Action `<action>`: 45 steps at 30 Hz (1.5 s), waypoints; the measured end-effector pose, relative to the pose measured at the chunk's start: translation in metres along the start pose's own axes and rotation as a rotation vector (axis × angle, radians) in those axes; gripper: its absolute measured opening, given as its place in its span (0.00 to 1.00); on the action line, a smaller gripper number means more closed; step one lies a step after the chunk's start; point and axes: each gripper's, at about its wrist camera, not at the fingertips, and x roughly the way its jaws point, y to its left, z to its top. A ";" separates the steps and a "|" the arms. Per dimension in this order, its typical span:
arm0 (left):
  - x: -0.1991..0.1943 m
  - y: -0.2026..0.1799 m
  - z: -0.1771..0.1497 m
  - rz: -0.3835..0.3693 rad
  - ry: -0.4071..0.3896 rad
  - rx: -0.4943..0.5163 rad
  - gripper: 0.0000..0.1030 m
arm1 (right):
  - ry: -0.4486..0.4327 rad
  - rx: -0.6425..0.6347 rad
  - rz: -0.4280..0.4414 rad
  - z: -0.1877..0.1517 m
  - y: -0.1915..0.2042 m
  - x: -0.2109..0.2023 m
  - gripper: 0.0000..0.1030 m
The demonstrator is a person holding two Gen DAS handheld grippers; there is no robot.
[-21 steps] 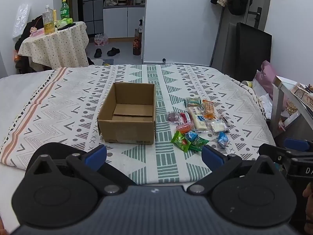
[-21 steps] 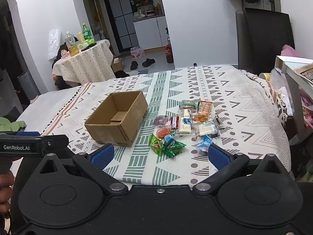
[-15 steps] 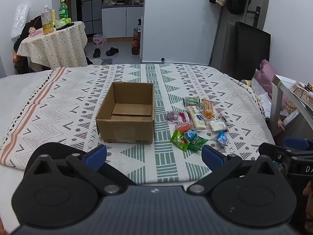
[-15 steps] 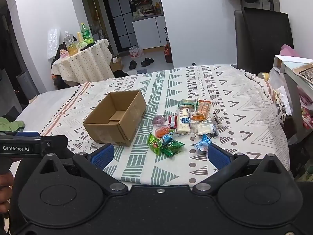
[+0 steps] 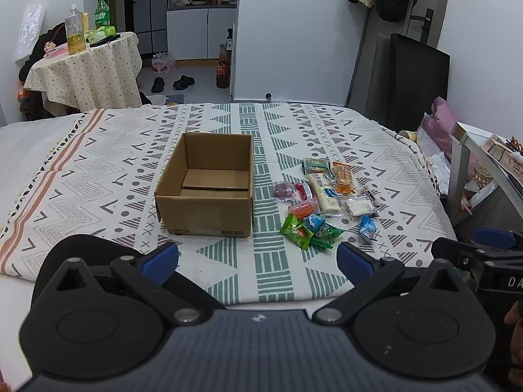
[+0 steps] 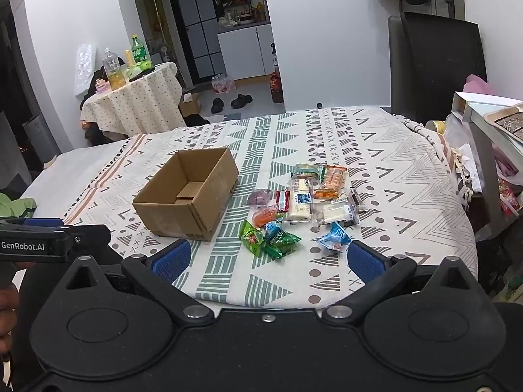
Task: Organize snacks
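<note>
Snacks lie in a loose pile on the patterned cloth, just right of the box; none is in the box yet.

Change since the earlier frames: small. Both views sit a touch closer and lower over the bed, and box and pile appear slightly nearer. Nothing on the cloth has moved. We read this as the approach phase, with no pick begun.

Left to right, as we see it:
- Box: open top, upright, empty apart from its own inner flap. It stands clear of the pile, with a strip of cloth between.
- Left gripper: blue pads spread wide, nothing between them, hovering at the near edge of the bed, roughly in line with the gap between box and pile.
- Pile: green packets nearest us, an orange one behind them, a long white bar in the middle, a blue packet set a little apart at the right.
- Right gripper: pads likewise wide apart and empty, short of the green packets.

Meaning for the task: all transfers remain to do. Our judgement is that the green packets or the blue one are the easiest first reach for the right gripper. The wrappers look thin and slippery, and the soft bedding may give under a downward press.
</note>
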 end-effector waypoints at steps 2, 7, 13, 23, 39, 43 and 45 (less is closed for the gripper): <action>0.001 -0.001 0.000 0.000 0.001 0.001 1.00 | 0.001 -0.002 -0.002 0.001 0.000 -0.001 1.00; 0.001 -0.001 0.000 0.001 0.000 0.000 1.00 | 0.004 -0.003 -0.009 0.001 0.000 0.000 1.00; 0.002 -0.006 -0.001 0.000 0.002 0.000 1.00 | 0.005 -0.006 -0.012 0.001 0.001 0.000 1.00; 0.001 -0.007 0.003 -0.001 -0.001 -0.003 1.00 | 0.009 -0.008 -0.009 0.005 -0.001 0.000 1.00; -0.002 -0.002 0.005 -0.011 -0.008 -0.014 1.00 | -0.002 -0.028 -0.019 0.008 0.010 -0.003 1.00; -0.002 -0.002 0.005 -0.010 -0.007 -0.015 1.00 | -0.002 -0.027 -0.018 0.008 0.009 -0.004 1.00; -0.002 -0.002 0.005 -0.010 -0.008 -0.014 1.00 | -0.002 -0.028 -0.018 0.008 0.010 -0.004 1.00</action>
